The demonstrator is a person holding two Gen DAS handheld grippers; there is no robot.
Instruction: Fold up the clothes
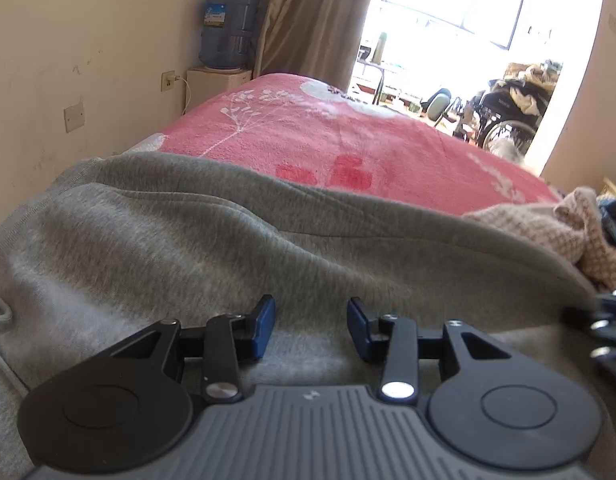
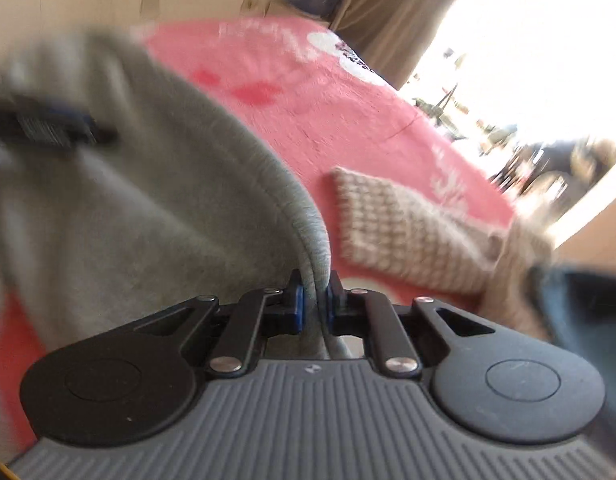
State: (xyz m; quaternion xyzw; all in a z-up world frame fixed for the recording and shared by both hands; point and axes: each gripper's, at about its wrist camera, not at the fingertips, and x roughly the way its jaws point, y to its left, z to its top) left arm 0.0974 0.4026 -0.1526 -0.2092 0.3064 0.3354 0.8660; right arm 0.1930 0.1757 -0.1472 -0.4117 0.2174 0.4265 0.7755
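A grey sweatshirt (image 1: 188, 240) lies spread over the pink bed blanket (image 1: 308, 128). My left gripper (image 1: 311, 326) is open, its blue-padded jaws apart just above the grey fabric, holding nothing. My right gripper (image 2: 315, 300) is shut on the ribbed hem of the grey sweatshirt (image 2: 148, 200) and lifts that edge off the pink blanket (image 2: 327, 100). The right gripper also shows at the right edge of the left wrist view (image 1: 611, 320). The left gripper shows blurred at the far left of the right wrist view (image 2: 48, 124).
A beige checked garment (image 2: 407, 232) lies on the blanket to the right, also in the left wrist view (image 1: 567, 232). A dark blue garment (image 2: 587, 300) lies beside it. A water jug (image 1: 228, 32) stands by the wall; a wheelchair (image 1: 507, 116) stands beyond the bed.
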